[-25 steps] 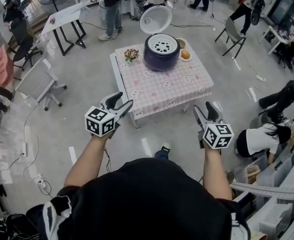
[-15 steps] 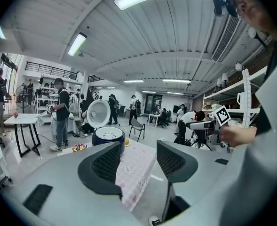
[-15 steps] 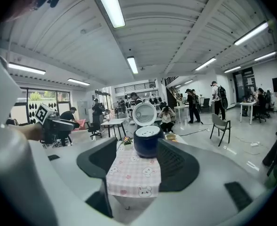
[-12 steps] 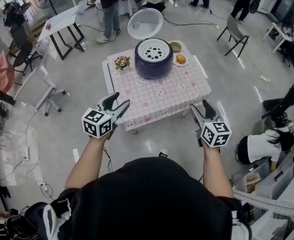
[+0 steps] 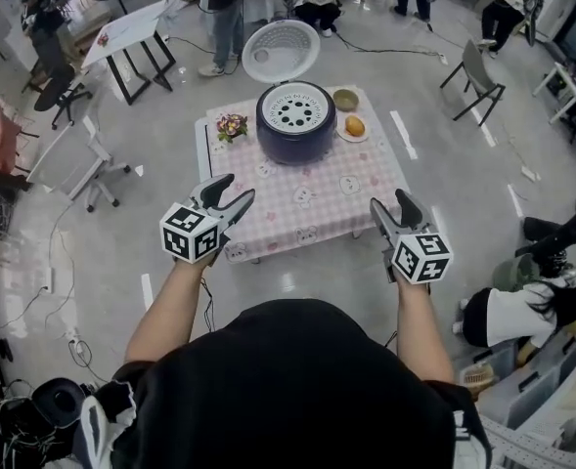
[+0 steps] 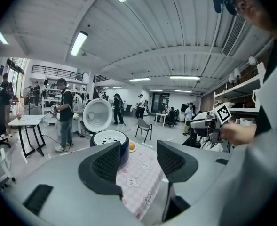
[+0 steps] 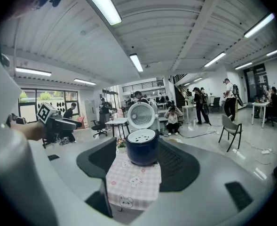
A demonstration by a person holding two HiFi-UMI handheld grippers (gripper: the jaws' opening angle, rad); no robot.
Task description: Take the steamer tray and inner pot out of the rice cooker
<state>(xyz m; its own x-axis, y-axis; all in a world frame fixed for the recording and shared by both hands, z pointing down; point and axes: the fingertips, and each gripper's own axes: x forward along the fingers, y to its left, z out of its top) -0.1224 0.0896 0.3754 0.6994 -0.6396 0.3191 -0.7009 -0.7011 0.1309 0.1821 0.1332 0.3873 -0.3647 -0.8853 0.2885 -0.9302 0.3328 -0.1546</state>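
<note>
as left claw (image 5: 237, 189) and right claw (image 5: 389, 201) gape, rice cooker (image 5: 295, 133) sits ahead.

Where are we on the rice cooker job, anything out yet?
Done: only the white lid of the dark blue round rice cooker stands open. The white perforated steamer tray sits in its top. In hand: nothing; the left tongs and right tongs are open, short of the pink checked table. Left: lift the tray, then the inner pot, hidden beneath.
</note>
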